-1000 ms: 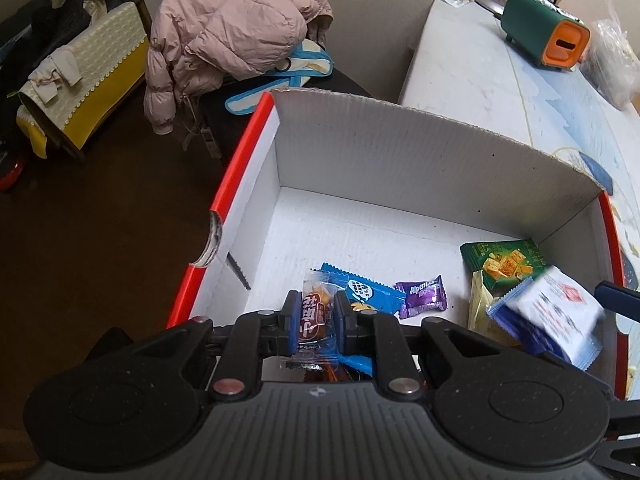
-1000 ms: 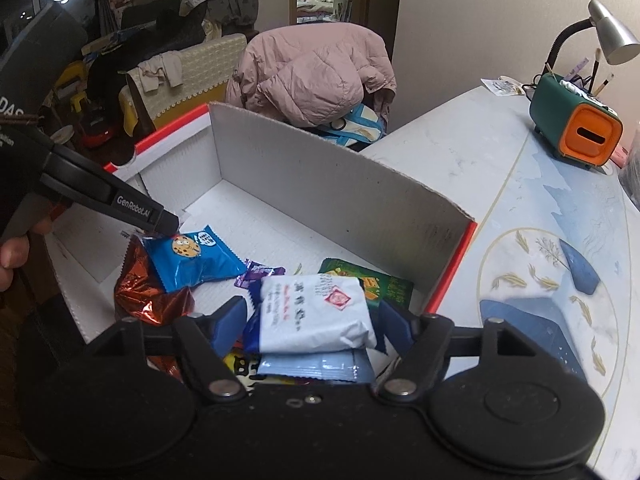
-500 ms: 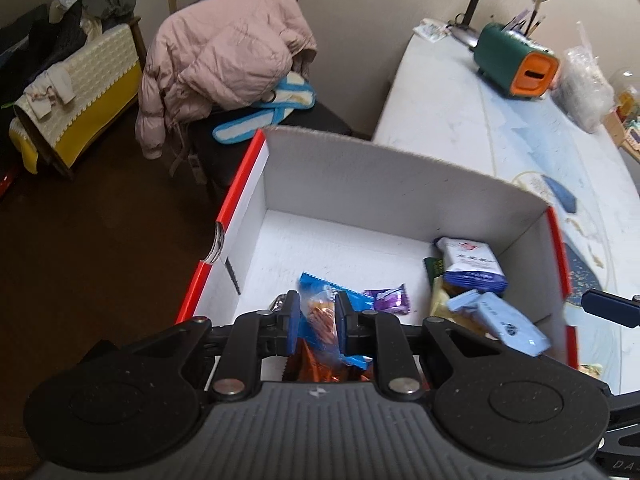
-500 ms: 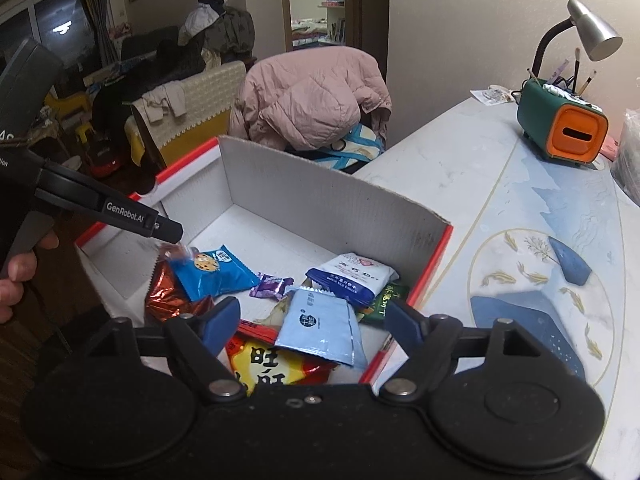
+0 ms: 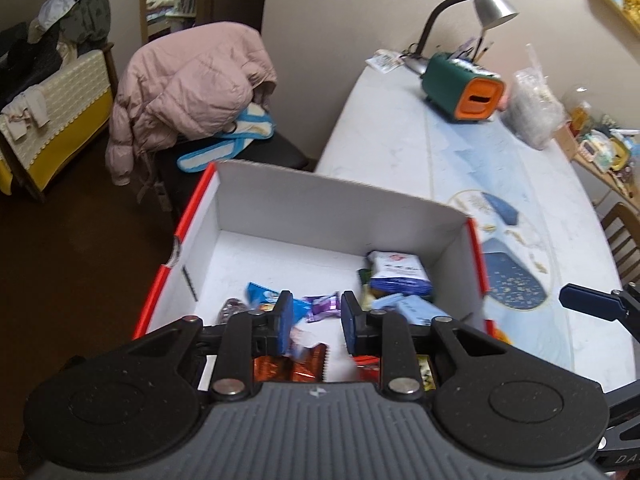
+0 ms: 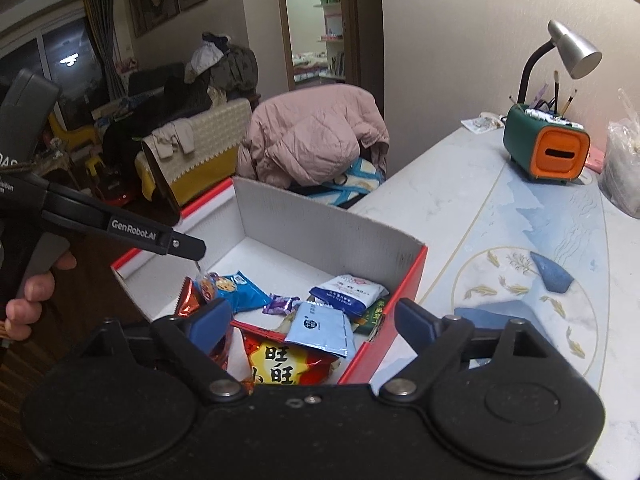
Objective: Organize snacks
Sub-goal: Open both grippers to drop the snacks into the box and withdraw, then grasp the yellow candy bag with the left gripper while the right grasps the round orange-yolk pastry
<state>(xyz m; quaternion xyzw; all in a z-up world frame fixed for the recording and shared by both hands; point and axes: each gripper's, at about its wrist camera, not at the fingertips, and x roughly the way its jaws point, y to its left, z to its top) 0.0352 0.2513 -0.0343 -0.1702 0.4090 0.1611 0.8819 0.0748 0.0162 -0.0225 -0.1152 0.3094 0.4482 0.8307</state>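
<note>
A red-and-white cardboard box [image 5: 320, 200] [image 6: 328, 224] stands at the table's left end and holds several snack packets. A blue cookie packet [image 6: 236, 288], a small purple candy [image 6: 282, 304], a white-and-navy packet [image 6: 348, 288], a pale blue packet [image 6: 320, 326] and a red-yellow bag [image 6: 280, 364] lie inside. My left gripper [image 5: 316, 322] is open and empty above the box's near side; a small orange packet [image 6: 206, 286] lies just below its tip in the right wrist view. My right gripper [image 6: 312, 322] is open and empty above the box's near right corner.
The white table [image 5: 400, 144] carries a green-orange pen holder [image 5: 464, 88], a desk lamp [image 5: 480, 8] and a plastic bag [image 5: 532, 112]. A chair with a pink jacket [image 5: 188, 92] stands beyond the box. The floor lies to the left.
My left gripper opened and let go of the small orange packet into the box. My right gripper released the white and pale blue packets earlier. Both grippers rose and pulled back.
</note>
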